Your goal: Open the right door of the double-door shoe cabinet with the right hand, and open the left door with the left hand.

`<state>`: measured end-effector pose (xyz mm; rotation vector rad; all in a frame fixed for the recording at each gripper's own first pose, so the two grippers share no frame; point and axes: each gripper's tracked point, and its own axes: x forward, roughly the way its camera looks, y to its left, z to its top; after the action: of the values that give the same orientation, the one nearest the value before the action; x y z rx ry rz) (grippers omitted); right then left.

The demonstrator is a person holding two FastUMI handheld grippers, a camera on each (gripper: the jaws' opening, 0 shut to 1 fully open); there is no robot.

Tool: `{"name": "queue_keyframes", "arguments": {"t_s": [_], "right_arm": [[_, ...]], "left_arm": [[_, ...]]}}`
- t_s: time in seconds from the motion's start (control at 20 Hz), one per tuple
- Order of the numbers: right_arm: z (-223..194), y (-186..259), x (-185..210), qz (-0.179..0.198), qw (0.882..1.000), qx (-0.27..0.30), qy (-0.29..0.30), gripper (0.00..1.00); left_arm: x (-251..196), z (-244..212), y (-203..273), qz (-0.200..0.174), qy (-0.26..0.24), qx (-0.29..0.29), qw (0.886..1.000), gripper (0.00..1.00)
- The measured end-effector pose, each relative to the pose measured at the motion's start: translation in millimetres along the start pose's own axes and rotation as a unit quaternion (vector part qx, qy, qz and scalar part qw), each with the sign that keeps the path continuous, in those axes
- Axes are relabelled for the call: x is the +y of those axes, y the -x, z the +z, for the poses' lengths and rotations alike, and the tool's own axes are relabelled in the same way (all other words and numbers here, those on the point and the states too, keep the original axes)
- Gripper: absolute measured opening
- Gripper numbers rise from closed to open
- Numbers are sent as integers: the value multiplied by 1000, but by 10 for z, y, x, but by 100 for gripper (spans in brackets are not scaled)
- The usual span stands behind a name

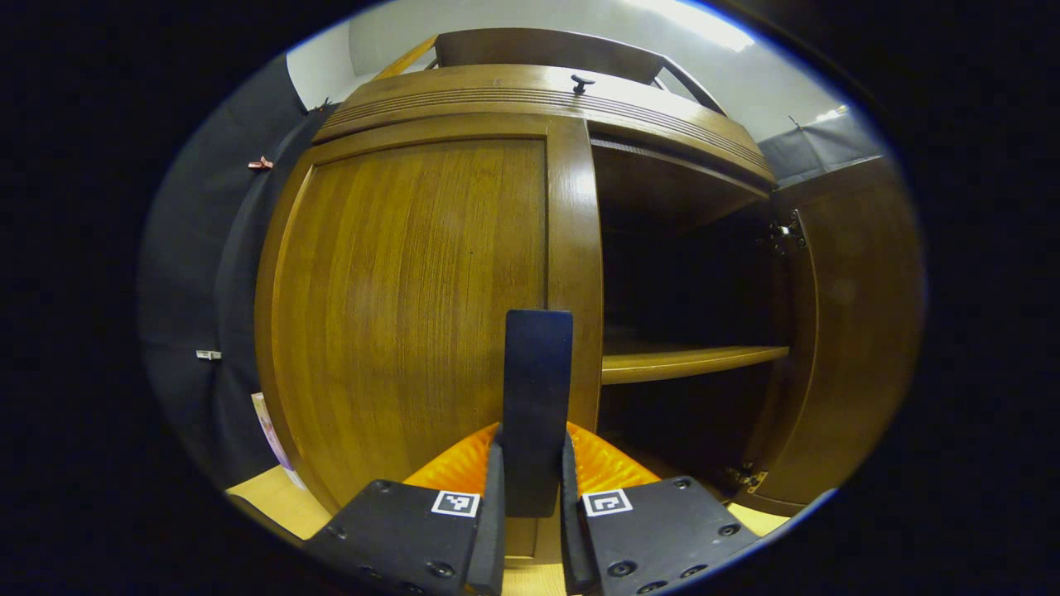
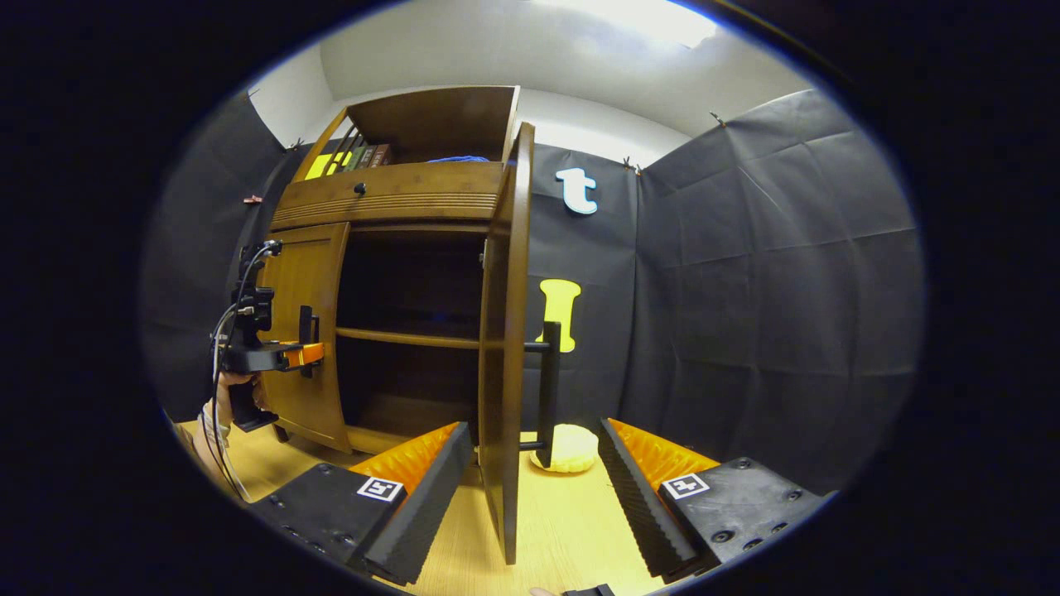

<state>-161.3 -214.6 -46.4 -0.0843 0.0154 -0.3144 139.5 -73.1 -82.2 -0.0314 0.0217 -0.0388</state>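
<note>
A left gripper [image 1: 534, 472] clamps narrowly on the vertical bar handle [image 1: 537, 397] of the left door [image 1: 414, 306] of a wooden shoe cabinet [image 1: 546, 95], its two fingers pressing the bar from either side. The handle stands upright, its long axis running top to bottom along the door's inner edge, straight ahead of the gripper and hard against it. The door lies closed, flush with the cabinet front, so the coming pull, by all appearances, runs back toward the person and swings out around the hinges at the door's far left edge. The panel is warm brown veneer with fine upright grain inside a plain raised frame; a ribbed moulding crosses the cabinet's top edge beneath a small dark knob [image 1: 582, 82].

To the right, the cabinet's other half stands open, showing a dark interior and one pale wooden shelf [image 1: 687, 360]. The right door [image 2: 501, 348] is swung fully out, seen edge-on in the right gripper view, its own dark bar handle [image 2: 547, 393] upright on two short posts. The right gripper [image 2: 530, 488] hangs wide apart, its fingers to either side of that door's lower edge and touching neither door nor handle. A soft pale yellow lump [image 2: 567, 449] rests on the light wood floor [image 2: 571, 530] beyond the door. The right half of the task looks done; the left door is gripped but not yet opened.
</note>
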Motion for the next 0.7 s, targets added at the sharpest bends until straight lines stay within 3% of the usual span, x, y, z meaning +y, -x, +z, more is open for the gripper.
{"name": "queue_keyframes", "arguments": {"t_s": [0.4, 0.7], "right_arm": [[82, 130, 360, 20, 1000, -7, 3, 95], [89, 169, 639, 38, 999, -6, 4, 98]], "left_arm": [[64, 20, 510, -55, -8, 8, 998, 31], [170, 29, 887, -77, -1, 12, 997, 30]]}}
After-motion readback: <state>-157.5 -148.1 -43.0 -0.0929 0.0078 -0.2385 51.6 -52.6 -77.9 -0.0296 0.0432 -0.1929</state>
